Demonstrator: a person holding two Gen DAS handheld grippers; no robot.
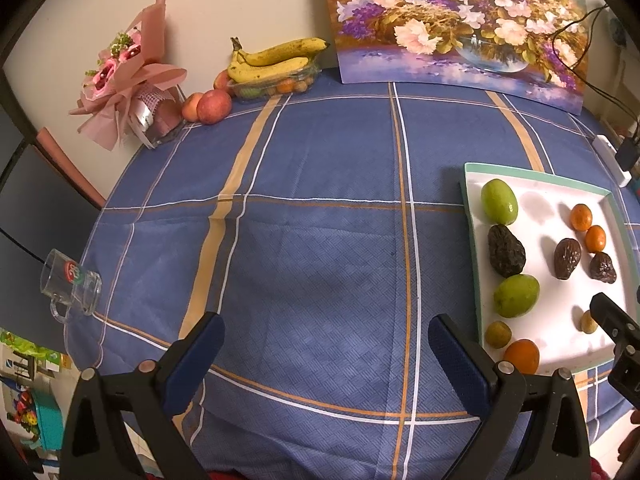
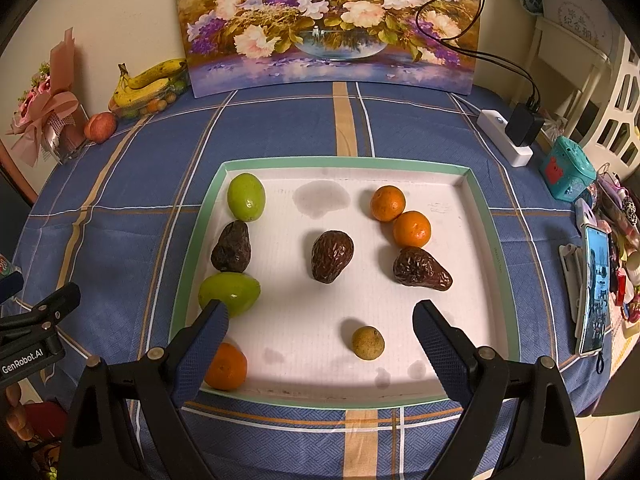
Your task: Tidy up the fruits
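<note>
A white tray with a green rim (image 2: 474, 184) lies on the blue checked tablecloth; it also shows in the left wrist view (image 1: 476, 240). In it lie two green fruits (image 2: 245, 197) (image 2: 230, 293), three dark wrinkled avocados (image 2: 332, 256) (image 2: 232, 247) (image 2: 422, 269), three oranges (image 2: 387, 203) (image 2: 412, 229) (image 2: 226, 366) and a small yellowish fruit (image 2: 368, 343). My right gripper (image 2: 320, 328) is open and empty over the tray's near half. My left gripper (image 1: 326, 340) is open and empty over bare cloth, left of the tray.
At the back left are bananas on a clear fruit box (image 1: 276, 60), apples (image 1: 214, 106) and a pink bouquet (image 1: 124, 76). A flower painting (image 2: 328, 24) leans on the wall. A glass mug (image 1: 70, 286) stands at the left edge. A power strip (image 2: 506, 136), a phone (image 2: 596, 292) and clutter are on the right.
</note>
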